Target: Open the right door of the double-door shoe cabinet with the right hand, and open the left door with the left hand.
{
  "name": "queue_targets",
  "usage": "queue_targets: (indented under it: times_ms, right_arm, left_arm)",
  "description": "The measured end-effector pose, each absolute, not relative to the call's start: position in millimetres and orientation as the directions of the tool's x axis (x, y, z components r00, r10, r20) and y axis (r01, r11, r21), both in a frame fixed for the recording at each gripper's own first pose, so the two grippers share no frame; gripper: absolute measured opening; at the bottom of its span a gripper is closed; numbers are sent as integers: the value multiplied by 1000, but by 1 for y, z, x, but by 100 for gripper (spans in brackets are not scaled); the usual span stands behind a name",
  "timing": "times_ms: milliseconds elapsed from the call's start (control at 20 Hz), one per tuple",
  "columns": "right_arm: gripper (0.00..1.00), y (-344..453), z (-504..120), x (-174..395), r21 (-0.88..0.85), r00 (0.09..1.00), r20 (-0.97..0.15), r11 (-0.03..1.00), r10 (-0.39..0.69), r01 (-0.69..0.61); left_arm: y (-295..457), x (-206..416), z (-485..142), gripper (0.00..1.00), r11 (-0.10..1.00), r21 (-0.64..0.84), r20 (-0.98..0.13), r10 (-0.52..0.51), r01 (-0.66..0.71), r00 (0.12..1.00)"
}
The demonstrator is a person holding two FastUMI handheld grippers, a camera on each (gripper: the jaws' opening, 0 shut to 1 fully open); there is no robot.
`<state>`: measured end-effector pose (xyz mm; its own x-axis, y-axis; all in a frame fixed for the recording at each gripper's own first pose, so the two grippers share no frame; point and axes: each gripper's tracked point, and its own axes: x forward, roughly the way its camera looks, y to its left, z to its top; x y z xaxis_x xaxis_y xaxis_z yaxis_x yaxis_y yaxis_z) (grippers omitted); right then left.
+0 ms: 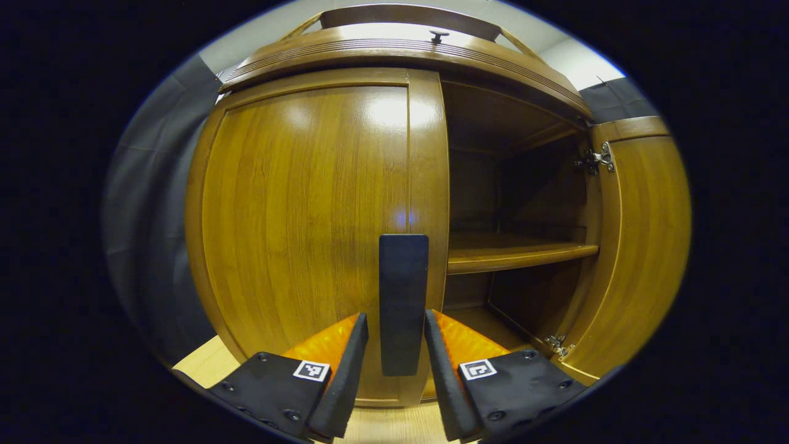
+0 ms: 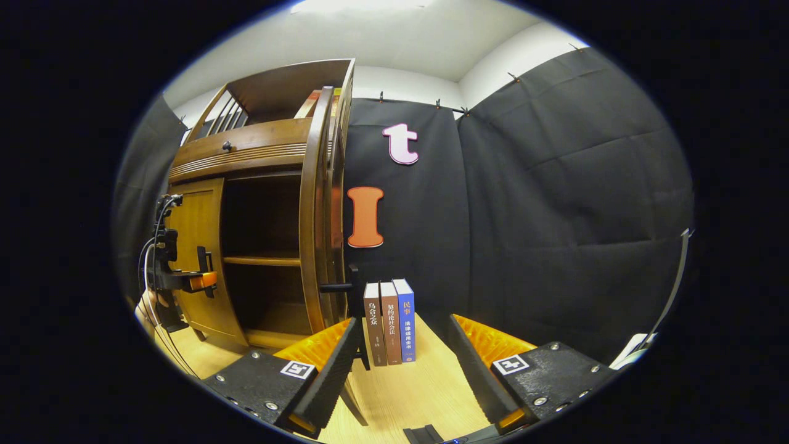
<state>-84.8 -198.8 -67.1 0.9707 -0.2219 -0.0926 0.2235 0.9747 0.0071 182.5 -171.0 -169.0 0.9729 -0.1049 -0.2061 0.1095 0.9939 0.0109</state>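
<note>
Left gripper view, left gripper (image 1: 396, 336) fingers spread around black bar handle (image 1: 403, 302) of closed glossy brown wooden left door (image 1: 308, 216), right door (image 1: 641, 246) stood open, right gripper (image 2: 404, 345) fingers spread, empty.

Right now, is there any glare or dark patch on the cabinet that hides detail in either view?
In the left gripper view, ceiling light glares off the closed left door near its top, and the open compartment above the shelf falls into deep shadow. In the right gripper view, the cabinet's inside is dim too, and fisheye bends the open right door.
</note>
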Motion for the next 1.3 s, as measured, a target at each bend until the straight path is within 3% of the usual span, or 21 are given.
queue_targets:
  times_ms: [200,250,400,700,750,1300]
  right_arm:
    - [90,-197,-66,-85,4,970,-89,974,-224,226]
    - [100,-196,-66,-85,7,971,-88,975,-222,223]
    - [100,-193,-64,-87,5,972,-87,975,-220,222]
    - [100,-185,-57,-92,10,973,-78,976,-217,218]
    - [90,-182,-54,-93,9,974,-74,976,-215,216]
    - [90,-135,-44,-92,-5,988,-55,989,-147,147]
  left_arm:
    - [-178,183,-176,43,991,4,-230,-129,134,965]
    - [-179,184,-178,40,991,6,-228,-130,135,965]
    - [-171,178,-173,29,991,11,-249,-126,133,960]
    - [-165,148,-163,28,984,-6,-244,-175,179,954]
    - [-162,143,-161,28,983,-6,-244,-180,184,953]
    - [-135,77,-146,29,975,-16,-247,-218,221,944]
